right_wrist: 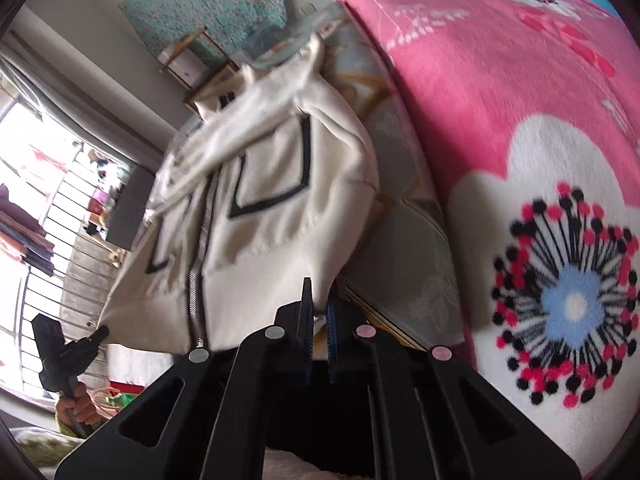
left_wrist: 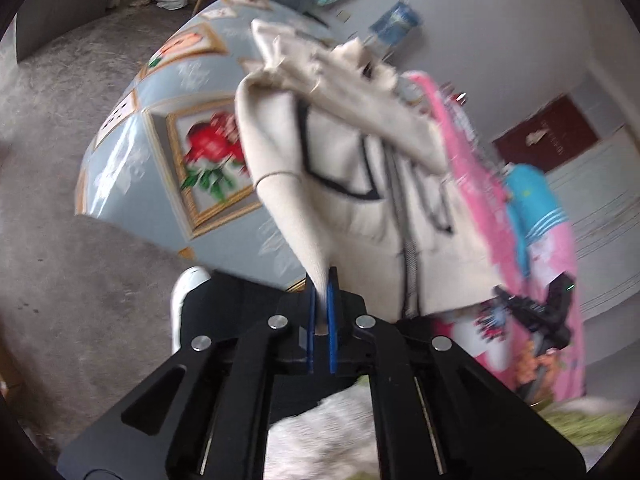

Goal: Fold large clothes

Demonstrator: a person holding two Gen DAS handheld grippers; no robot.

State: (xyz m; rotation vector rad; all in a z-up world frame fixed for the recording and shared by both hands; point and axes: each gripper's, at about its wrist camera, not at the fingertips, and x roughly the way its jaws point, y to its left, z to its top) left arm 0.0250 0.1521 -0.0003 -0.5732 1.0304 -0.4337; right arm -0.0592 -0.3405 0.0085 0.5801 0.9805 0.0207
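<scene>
Item: cream zip jacket, black-outlined pockets, hangs ahead of and above both your tools, over floral-covered table
Left gripper: jaws pinched tight on one hem corner
Right gripper: jaws clamped on opposite hem corner
Key relation: hem stretches between your two tools, zip runs away from them along jacket's long axis, collar farthest; each hand equally near its own corner
Beside right tool: pink flower blanket
Writing, brands, labels: none readable; frames blurred
</scene>
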